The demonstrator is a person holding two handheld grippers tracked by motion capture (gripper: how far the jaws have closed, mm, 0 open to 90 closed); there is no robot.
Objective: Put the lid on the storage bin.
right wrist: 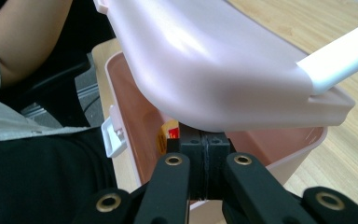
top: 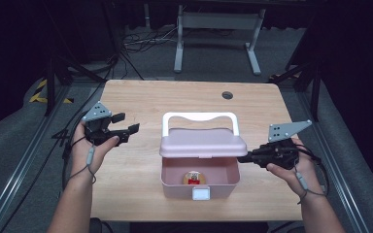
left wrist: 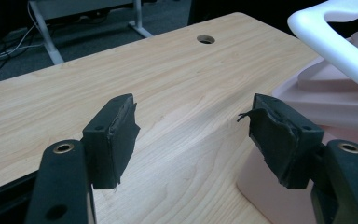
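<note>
Meanwhile right tongs (right wrist: 204,163) together under raised lid (top: 203,144) of pink box (top: 175,187); left tongs (left wrist: 193,140) apart, beside box.

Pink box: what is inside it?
On the pink box's floor lies one small round item with a red label. The half-raised lid covers the rear interior.

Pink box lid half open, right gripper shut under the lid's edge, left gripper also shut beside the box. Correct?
Not quite. The left gripper is open: in the left gripper view its jaws stand wide apart over the table, holding nothing. The rest holds: the lid of the pink box is half open and the right gripper is shut under its edge.
</note>
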